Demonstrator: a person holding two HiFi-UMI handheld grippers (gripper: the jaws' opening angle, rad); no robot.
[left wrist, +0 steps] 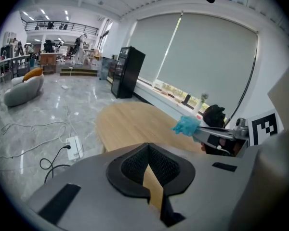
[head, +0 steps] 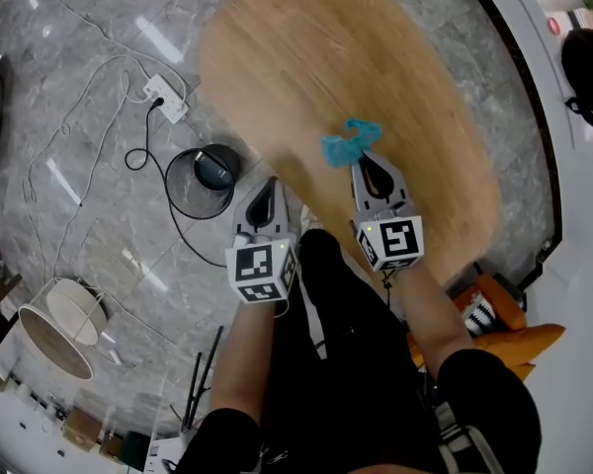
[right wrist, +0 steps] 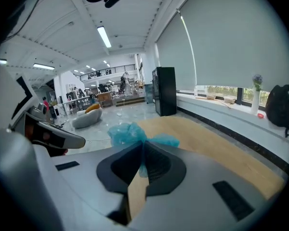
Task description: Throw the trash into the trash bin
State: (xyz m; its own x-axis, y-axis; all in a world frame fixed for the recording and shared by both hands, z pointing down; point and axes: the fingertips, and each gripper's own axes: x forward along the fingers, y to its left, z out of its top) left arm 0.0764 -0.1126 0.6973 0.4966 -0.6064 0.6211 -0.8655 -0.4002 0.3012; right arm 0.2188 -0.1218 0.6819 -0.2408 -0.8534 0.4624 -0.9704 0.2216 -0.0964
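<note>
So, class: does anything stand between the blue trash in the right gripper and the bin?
Nothing solid blocks it. The blue trash in the right gripper is above the wooden table; the trash bin stands open on the floor beyond its edge. Only the empty left gripper sits close to that line.

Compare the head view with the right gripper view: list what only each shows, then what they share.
Only the head view shows the black trash bin on the floor, left of the table, and the white power strip with its cables.

Only the right gripper view shows the tall black cabinet and the vase of flowers on the windowsill.

Both show the wooden table, the left gripper, and the right gripper with its jaws shut on the crumpled blue trash, held over the table.
</note>
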